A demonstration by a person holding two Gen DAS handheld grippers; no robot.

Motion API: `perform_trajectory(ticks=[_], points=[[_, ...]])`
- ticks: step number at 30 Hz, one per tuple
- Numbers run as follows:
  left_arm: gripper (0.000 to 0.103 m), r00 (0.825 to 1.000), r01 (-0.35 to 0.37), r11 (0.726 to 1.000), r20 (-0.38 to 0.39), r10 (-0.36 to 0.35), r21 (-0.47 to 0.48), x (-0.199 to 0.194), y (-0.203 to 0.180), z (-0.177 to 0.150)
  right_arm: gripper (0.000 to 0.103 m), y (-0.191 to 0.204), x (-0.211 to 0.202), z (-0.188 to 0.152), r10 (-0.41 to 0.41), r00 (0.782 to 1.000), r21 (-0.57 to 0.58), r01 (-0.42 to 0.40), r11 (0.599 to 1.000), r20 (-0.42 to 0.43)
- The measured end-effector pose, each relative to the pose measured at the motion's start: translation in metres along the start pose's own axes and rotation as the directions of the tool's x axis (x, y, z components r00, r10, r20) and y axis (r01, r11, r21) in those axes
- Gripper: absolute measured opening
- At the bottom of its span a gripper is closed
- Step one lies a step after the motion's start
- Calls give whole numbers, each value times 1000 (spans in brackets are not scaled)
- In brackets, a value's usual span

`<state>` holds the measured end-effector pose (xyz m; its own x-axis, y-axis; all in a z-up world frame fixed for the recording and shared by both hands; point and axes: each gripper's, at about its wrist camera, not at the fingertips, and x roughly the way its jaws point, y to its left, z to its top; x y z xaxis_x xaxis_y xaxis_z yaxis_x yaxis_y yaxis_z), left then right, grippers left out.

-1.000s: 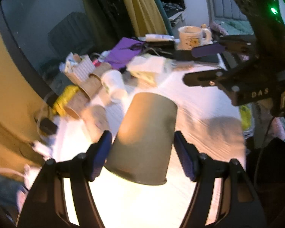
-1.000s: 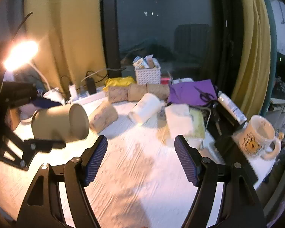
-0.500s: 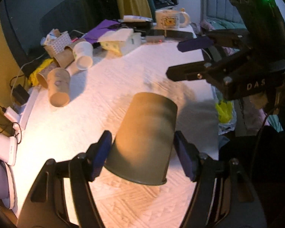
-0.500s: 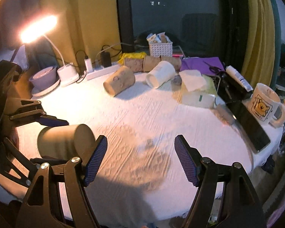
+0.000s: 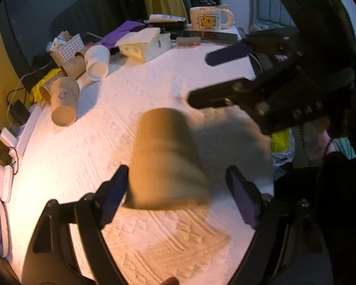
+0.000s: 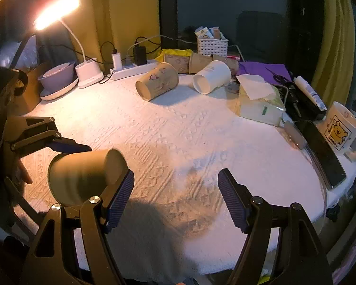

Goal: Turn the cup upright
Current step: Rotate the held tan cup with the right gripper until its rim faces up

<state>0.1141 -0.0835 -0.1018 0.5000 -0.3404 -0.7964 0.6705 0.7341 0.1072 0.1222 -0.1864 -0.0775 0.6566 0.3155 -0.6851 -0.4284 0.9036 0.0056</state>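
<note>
A plain brown paper cup (image 5: 165, 159) is motion-blurred between my left gripper's (image 5: 178, 190) spread fingers, touching the left pad and clear of the right one. In the right wrist view the cup (image 6: 85, 173) lies on its side, closed base toward the table's middle, low over the white tablecloth (image 6: 178, 130). My left gripper is open. My right gripper (image 6: 175, 197) is open and empty, to the right of the cup; it shows in the left wrist view (image 5: 225, 78) too.
A patterned brown cup (image 6: 156, 84) and a white cup (image 6: 211, 77) lie on their sides at the back. A tissue pack (image 6: 258, 104), phone (image 6: 320, 152), bear mug (image 6: 341, 130), lamp (image 6: 87, 73) and power strip (image 6: 133, 70) ring the table.
My left gripper has opened and let go of the brown cup, which has tipped leftwards against the left finger, blurred. Both grippers have come lower over the cloth.
</note>
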Motion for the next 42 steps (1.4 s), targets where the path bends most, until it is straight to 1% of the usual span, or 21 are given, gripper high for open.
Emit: perform_trajectory(ticks=[4, 9, 15, 17, 21, 24, 28, 34, 39, 42], points=[[84, 1000, 6, 1000, 5, -6, -3, -2, -2, -2, 76, 1, 3, 3, 1, 1000, -10, -1, 1000, 5], [84, 1000, -4, 999, 18, 5, -33, -8, 3, -5, 76, -1, 14, 7, -13, 1000, -18, 13, 1000, -5], [84, 999, -24, 997, 26, 26, -78, -16, 10, -14, 76, -13, 27, 13, -38, 999, -16, 38, 999, -11], [84, 999, -36, 995, 26, 39, -95, -19, 13, -19, 76, -14, 34, 14, -24, 999, -23, 24, 999, -30], [84, 996, -77, 986, 21, 81, -146, -27, 24, -29, 76, -6, 38, 12, 29, 998, -45, -31, 998, -55], [84, 993, -107, 971, 20, 114, -215, -35, 38, -39, 76, 6, 36, 9, 52, 996, -79, -57, 995, -70], [84, 988, -132, 941, 35, 151, -310, -53, 53, -56, 76, 23, 31, 1, 72, 993, -125, -84, 989, -98], [84, 980, -160, 899, 41, 194, -408, -75, 65, -88, 76, 47, 23, -15, 86, 983, -214, -120, 969, -163], [84, 972, -182, 858, 46, 232, -480, -89, 76, -109, 76, 70, 11, -22, 84, 978, -325, -144, 935, -193], [84, 967, -178, 833, 61, 246, -524, -97, 82, -122, 76, 85, 0, -25, 90, 973, -404, -171, 899, -210]])
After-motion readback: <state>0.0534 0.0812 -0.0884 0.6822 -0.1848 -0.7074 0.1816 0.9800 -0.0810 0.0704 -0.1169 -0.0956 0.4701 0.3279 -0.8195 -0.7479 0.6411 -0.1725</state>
